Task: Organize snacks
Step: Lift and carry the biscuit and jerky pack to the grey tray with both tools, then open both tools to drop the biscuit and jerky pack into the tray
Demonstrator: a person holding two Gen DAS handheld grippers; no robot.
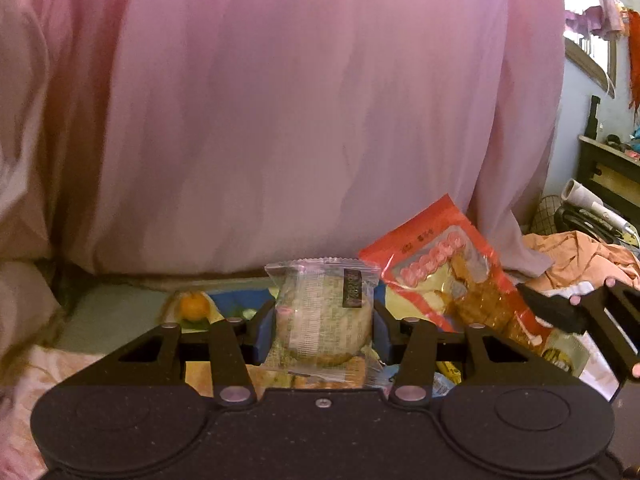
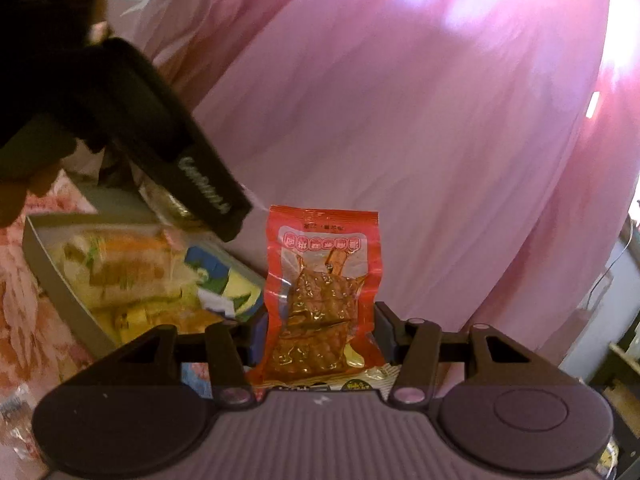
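Clear-wrapped cake (image 1: pixel 324 312) sits clamped in left claw (image 1: pixel 324 330).

Glossy plastic red packet (image 2: pixel 322 292); matt pink cloth (image 1: pixel 300 120).

The left tool (image 1: pixel 323 326) is showing a matte black speckled body with two round caps at four and eight o'clock, silver rivets on its linkage arms, one small centre screw, and blue pads on its fingers (image 1: pixel 264 332). The right tool (image 2: pixel 316 336) is showing a ribbed greyish-purple body with matching caps and black arms.
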